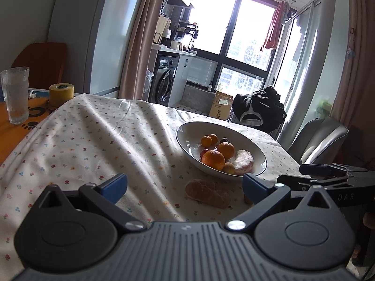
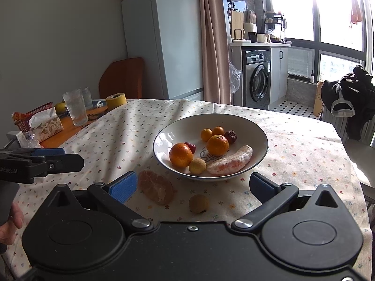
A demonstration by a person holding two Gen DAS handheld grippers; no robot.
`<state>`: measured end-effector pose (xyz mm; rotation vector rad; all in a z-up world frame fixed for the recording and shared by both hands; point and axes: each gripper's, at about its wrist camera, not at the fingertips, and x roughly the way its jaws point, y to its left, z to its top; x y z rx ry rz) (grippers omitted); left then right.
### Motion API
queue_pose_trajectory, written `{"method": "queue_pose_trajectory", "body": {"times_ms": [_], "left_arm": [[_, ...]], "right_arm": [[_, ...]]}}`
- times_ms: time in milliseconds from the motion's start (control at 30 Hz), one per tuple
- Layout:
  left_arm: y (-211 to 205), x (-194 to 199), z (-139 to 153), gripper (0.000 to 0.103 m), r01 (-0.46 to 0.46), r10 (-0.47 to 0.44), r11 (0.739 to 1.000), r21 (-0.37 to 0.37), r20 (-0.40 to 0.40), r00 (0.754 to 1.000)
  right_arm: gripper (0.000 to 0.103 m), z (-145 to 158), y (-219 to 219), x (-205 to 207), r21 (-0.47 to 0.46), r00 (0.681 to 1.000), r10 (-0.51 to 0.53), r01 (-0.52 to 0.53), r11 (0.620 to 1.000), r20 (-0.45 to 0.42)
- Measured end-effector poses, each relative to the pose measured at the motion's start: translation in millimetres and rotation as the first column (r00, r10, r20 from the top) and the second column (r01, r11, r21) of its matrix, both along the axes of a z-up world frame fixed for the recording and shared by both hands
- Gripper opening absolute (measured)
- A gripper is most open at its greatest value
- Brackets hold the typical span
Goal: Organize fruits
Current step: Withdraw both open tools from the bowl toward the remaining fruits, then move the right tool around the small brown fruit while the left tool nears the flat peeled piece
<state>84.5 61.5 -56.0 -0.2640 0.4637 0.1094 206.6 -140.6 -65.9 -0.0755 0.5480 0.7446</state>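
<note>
Both the left hand-held gripper (image 1: 185, 187) and the right hand-held gripper (image 2: 193, 183) gape wide, empty. A peeled citrus piece (image 2: 155, 189) and a small round fruit (image 2: 198, 203) lie on the table (image 2: 293, 164) just before the bowl (image 2: 164, 140). Squeezing could crush the soft piece; a nudge could roll the fruit away.

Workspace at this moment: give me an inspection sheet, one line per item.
Surface: floral tablecloth, wrinkled.
Job's things: bowl holds oranges, small fruits, one peeled segment; peeled citrus piece and small round fruit lie on the cloth.
Clutter: glasses, tape roll, tissue box.
Grippers: left gripper open, empty; right gripper open, empty.
Cables: nothing seen.
Surroundings: fridge, washing machine, window.
</note>
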Motion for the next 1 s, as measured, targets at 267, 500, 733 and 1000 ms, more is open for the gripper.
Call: {"method": "queue_pose_trajectory", "body": {"times_ms": [267, 500, 733, 1000], "left_arm": [[-1.9, -0.6, -6.7, 0.103, -0.011, 0.011, 1.000, 0.000, 0.003, 1.000], [-9.0, 3.4, -12.6, 0.103, -0.024, 0.024, 1.000, 0.014, -0.030, 0.999], [-17.3, 9.5, -20.7, 0.103, -0.024, 0.024, 1.000, 0.011, -0.072, 0.997], [-18.4, 15.1, -29.4, 0.103, -0.036, 0.038, 0.999, 0.022, -0.096, 0.995]], "right_arm": [[0.103, -3.3, -2.9, -12.1, -0.008, 1.000, 0.020, -0.020, 1.000, -0.002], [0.103, -11.9, -12.9, -13.8, 0.003, 1.000, 0.002, -0.002, 1.000, -0.023], [0.102, -24.6, -20.1, -8.7, 0.012, 0.997, -0.007, 0.008, 1.000, -0.074], [0.088, -40.1, -17.1, 7.5, -0.012, 0.988, -0.027, 0.026, 1.000, -0.150]]}}
